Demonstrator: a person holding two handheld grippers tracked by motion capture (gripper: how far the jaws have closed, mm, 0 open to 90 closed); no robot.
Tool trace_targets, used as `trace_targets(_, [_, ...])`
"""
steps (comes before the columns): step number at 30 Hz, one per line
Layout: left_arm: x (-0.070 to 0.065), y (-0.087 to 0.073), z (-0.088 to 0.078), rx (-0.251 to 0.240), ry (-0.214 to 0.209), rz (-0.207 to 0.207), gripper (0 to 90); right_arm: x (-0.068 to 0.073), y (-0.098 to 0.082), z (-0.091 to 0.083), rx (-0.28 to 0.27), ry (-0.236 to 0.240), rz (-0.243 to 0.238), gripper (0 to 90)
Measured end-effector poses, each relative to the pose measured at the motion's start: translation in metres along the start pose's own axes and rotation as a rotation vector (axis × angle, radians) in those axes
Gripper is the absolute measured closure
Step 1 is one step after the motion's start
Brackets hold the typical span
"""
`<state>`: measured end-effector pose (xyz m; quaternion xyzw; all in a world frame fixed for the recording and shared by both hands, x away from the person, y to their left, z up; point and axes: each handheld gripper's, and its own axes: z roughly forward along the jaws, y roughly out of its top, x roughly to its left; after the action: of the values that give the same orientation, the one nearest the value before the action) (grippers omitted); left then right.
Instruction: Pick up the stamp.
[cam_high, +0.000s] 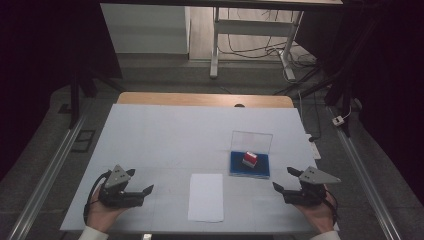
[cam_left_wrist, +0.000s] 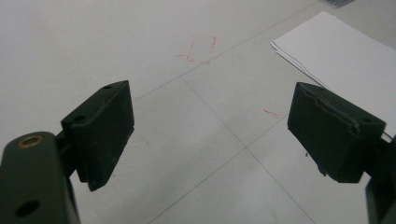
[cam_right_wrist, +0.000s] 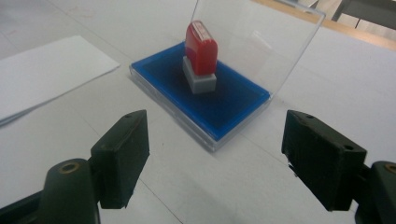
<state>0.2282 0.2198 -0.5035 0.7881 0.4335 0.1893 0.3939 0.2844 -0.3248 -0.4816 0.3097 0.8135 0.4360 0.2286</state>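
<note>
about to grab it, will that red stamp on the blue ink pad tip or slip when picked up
The red stamp stands upright on a small grey base, taller than wide, so a sideways nudge could tip it. Its glossy rounded top looks slippery; gripping lower seems safer. It probably weighs little, but the blue ink pad might cling to it slightly.

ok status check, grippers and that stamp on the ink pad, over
Left gripper open, empty. Right gripper open, facing red stamp. Stamp upright on blue ink pad, lid up. Path clear.
</note>
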Motion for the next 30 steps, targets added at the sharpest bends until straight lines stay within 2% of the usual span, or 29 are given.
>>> trace_targets(14, [0.001, -0.001, 0.0, -0.001, 0.004, -0.001, 15.7, 0.003, 0.017, 0.0, -0.005, 0.024, 0.003, 23.7])
trace_targets(22, [0.001, -0.002, 0.002, 0.008, 0.007, -0.002, 15.9, 0.004, 0.038, 0.0, -0.007, 0.043, -0.003, 23.7])
trace_targets(30, [-0.001, -0.002, 0.004, 0.011, 0.006, 0.0, 15.9, 0.001, 0.049, 0.003, 0.016, 0.066, -0.004, 23.9])
